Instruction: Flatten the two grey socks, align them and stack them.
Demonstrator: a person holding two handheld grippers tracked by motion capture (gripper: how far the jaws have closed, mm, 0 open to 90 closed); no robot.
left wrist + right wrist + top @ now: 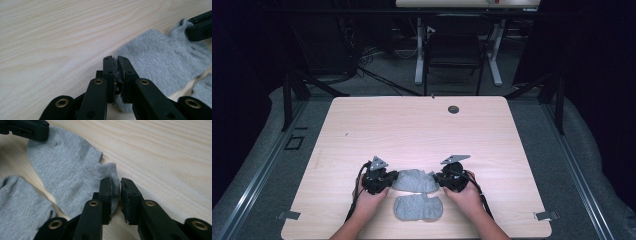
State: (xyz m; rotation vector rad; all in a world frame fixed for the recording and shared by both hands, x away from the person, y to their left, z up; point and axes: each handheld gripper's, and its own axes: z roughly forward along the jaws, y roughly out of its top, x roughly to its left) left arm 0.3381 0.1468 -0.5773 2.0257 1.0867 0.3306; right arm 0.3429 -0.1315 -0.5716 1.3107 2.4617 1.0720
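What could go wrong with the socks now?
1. The left gripper pinches just the edge of the far sock, so it might slip out if pulled.
2. The right gripper has that sock's other end between its jaws with a gap showing, so it may not hold.
3. The near sock lies close by and could get dragged along.

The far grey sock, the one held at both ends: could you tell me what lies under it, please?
Under the far sock only the wooden table shows around its edges. The near sock lies apart from it. Anything beneath the fabric itself is covered.
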